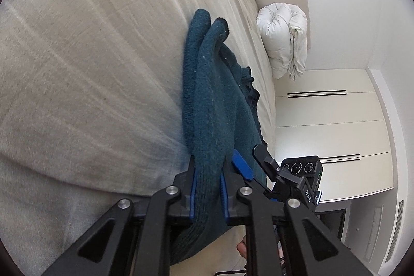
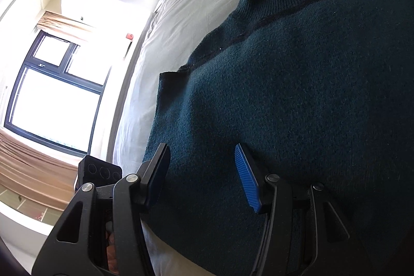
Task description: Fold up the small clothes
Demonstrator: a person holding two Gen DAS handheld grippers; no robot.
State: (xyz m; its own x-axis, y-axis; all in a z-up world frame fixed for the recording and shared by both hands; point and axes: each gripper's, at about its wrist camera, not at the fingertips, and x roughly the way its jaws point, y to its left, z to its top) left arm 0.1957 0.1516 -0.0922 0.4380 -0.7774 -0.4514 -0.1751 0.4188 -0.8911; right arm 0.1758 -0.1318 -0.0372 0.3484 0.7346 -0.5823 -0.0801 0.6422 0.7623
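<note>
Folding status: the teal knitted sweater (image 2: 297, 100) lay on the bed (image 1: 77, 69), not yet a compact bundle; judged early in the fold.
Done so far: in the left wrist view, sweater fabric (image 1: 207, 100) stood gathered in upright folds, so one edge appeared lifted off the sheet.
Left to do: judged from the right wrist view, most of the body was spread flat, with the collar at the far end and a shoulder seam running across; the folds proper and a final smoothing remained.
Garment position: on the pale sheet of the bed, close to the near edge, under and in front of both tools.
Left tongs (image 1: 208, 188): nearly together, clamped on a thick fold of the sweater; knit filled the gap between the blue pads.
Right tongs (image 2: 204, 177): about half apart, poised over the near part of the sweater; no fabric was pinched between the pads, and contact with the knit below could not be confirmed.
Surroundings: a rolled white duvet (image 1: 284, 40) sat at the far end of the bed.
</note>
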